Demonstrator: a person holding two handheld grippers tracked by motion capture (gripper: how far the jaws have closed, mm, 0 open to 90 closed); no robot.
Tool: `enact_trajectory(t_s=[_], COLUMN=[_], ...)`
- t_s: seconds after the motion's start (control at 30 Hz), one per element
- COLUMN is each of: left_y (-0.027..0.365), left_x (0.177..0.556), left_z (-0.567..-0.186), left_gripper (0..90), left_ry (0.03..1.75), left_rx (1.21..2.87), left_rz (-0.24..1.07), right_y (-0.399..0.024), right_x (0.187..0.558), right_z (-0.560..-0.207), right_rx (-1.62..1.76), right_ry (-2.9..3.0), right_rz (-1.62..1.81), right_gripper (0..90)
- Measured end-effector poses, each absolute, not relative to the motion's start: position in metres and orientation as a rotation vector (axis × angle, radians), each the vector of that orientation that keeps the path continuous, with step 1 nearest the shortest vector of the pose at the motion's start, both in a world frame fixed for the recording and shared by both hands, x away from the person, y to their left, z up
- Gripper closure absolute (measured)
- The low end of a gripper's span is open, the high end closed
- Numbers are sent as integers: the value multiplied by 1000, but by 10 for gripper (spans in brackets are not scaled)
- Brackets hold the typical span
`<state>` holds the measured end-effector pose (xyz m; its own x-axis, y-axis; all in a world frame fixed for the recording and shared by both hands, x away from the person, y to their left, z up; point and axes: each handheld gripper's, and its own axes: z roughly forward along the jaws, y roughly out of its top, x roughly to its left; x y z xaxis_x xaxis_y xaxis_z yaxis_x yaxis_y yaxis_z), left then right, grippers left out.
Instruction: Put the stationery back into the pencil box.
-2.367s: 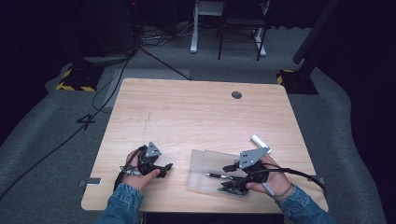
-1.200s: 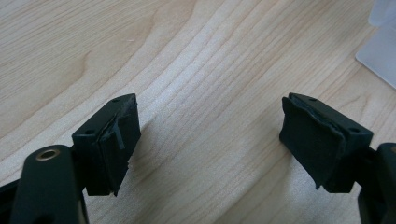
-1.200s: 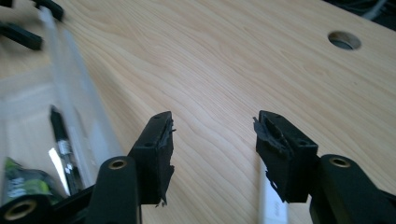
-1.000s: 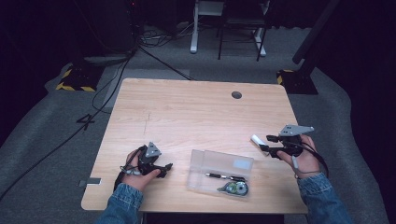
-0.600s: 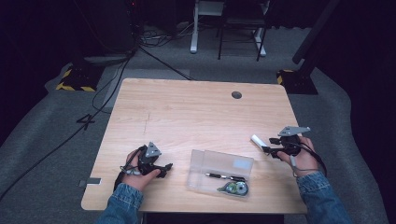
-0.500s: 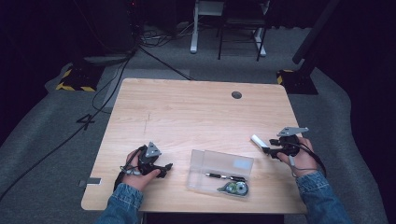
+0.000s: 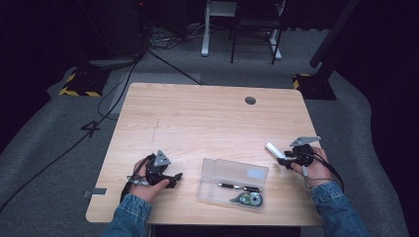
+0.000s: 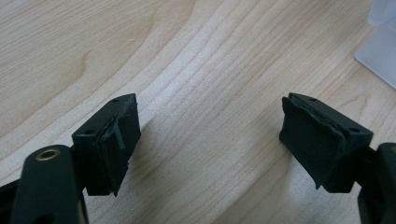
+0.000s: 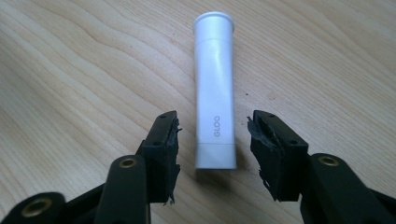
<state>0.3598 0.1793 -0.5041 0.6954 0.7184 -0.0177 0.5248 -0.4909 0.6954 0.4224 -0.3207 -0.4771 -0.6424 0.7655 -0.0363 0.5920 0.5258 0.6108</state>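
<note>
A white glue stick lies flat on the wooden table, near its right edge. My right gripper is low over the stick's near end, one jaw on each side, with gaps between the pads and the stick. Its jaws have just been closing and still stand apart, so it is open. My left gripper rests at the table's front left. It is wide open over bare wood.
A clear plastic case lies between the hands at the front, holding a pen and a correction tape roller. Its corner shows in the left gripper view. A cable hole sits at the table's back.
My right gripper left the case, swung right to the glue stick and sank toward it, jaws narrowing around its end. The left hand stayed put.
</note>
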Motion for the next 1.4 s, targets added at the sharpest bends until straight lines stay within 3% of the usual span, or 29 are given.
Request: enact_trajectory(t_s=[0.3,0.57,1.4], left_y=[179,179,179], left_x=[360,360,360], left_z=[-504,-504,-504], left_gripper=[200,200,200], left_ry=[946,946,946], left_rx=[2209,2208,2208], left_rz=[361,360,360], right_y=[-319,-318,-324], right_x=[423,422,416], right_z=[-482,-482,-457], right_rx=[1157,1178,1178], right_ry=[2478,2485,2406], right_rz=[813,828,959], right_gripper=[577,709,715])
